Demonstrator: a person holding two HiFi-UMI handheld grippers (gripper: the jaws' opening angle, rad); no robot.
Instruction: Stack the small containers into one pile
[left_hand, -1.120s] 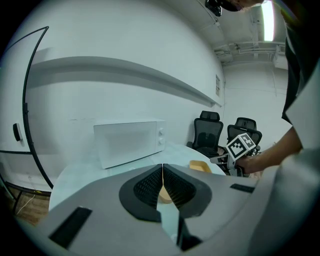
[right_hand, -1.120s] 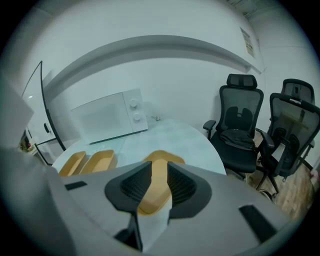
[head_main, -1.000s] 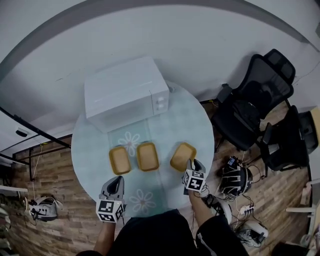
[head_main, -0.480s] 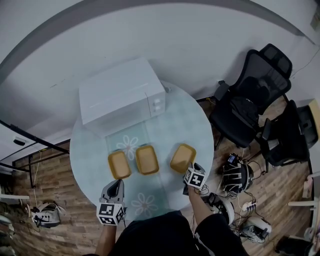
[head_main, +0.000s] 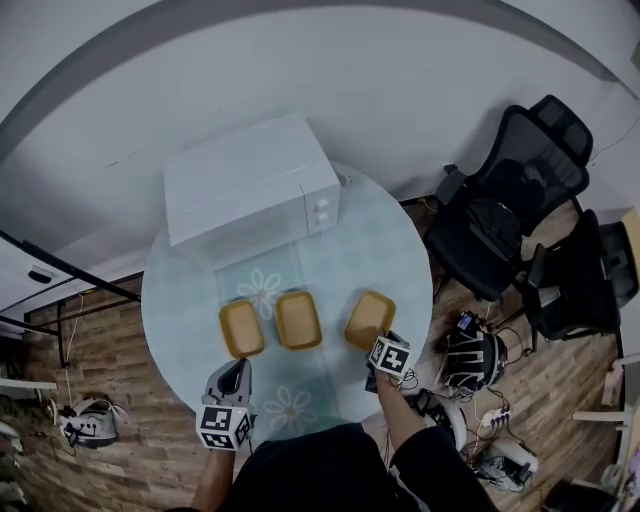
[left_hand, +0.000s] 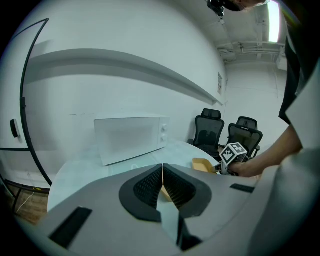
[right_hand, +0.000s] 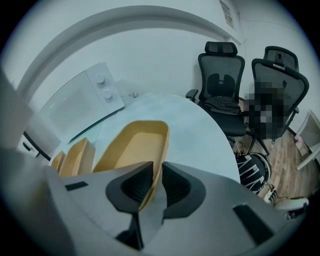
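Three small tan containers lie in a row on the round glass table: left, middle and right. My right gripper is at the right container's near end. In the right gripper view its jaws have just been closing, and they now stand on either side of that container's side wall, pads against it. The middle container shows to the left. My left gripper hovers near the table's front edge, short of the left container, shut with nothing held.
A white microwave stands at the table's back left. Black office chairs stand to the right of the table, with cables and a bag on the wooden floor beside them.
My right gripper has dropped onto the near rim of the right container and its jaws have narrowed round the wall. The left gripper has hardly moved.
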